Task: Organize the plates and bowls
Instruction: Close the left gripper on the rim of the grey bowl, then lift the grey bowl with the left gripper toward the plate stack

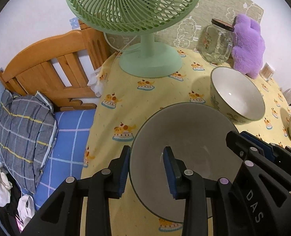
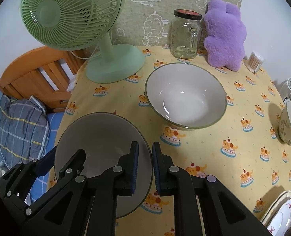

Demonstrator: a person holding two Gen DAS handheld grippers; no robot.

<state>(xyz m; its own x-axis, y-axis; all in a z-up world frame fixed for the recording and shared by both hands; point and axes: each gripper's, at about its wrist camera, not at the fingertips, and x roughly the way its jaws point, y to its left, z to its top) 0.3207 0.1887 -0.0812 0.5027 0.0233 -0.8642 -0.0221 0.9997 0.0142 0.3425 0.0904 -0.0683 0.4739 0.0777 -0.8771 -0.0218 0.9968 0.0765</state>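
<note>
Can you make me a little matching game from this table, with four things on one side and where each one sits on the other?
Things:
1. green fan
2. glass jar
3. purple plush toy
4. near bowl

Places:
A. between both grippers, one finger of each inside its rim
B. far left of the table, by the wooden bed frame
C. against the back wall, just right of the jar
D. at the back, behind the second big bowl

Pairs: 1-B, 2-D, 3-C, 4-A
</note>
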